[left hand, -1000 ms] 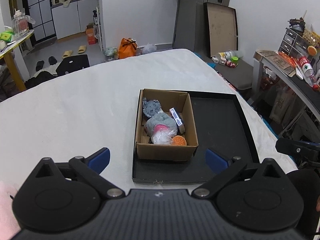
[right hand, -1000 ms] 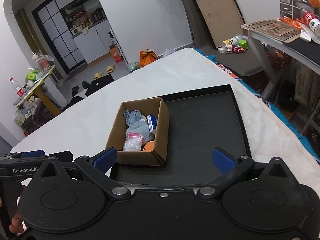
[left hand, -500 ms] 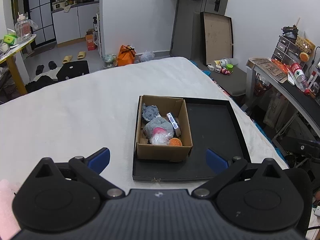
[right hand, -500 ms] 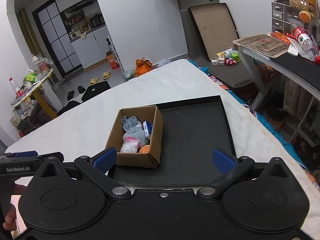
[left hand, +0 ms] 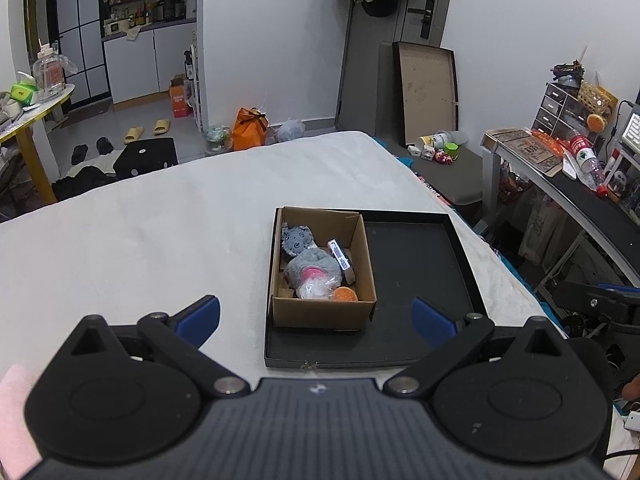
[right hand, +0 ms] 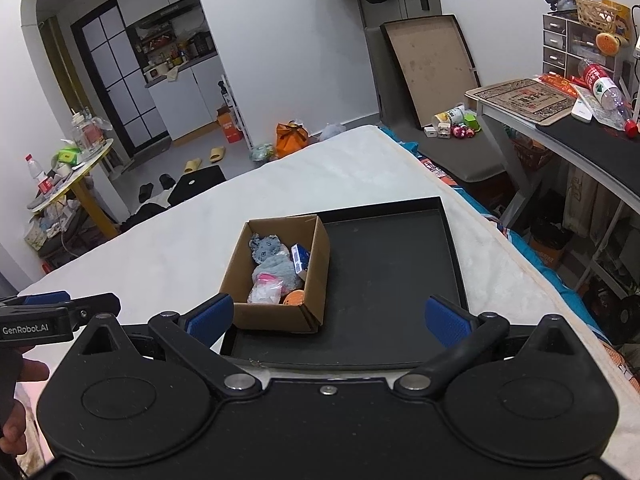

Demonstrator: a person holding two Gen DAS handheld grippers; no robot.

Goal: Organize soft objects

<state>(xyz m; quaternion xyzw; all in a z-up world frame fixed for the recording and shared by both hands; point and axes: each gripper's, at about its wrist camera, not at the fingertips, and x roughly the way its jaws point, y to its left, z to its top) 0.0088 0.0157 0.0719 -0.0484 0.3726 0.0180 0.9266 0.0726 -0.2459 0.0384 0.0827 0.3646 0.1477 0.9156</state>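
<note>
A brown cardboard box stands in the left part of a black tray on a white bed. The box holds a grey plush toy, a grey fuzzy item, a clear bag, an orange ball and a small blue-white box. My left gripper is open and empty, well back from the box. My right gripper is open and empty, also back from the tray.
The white bed spreads to the left. A desk with clutter stands on the right. The other gripper shows at the left edge of the right wrist view. A pink cloth lies at the near left.
Both grippers have pulled back and up from the box and tray, which look smaller now. Both stay open and empty.
</note>
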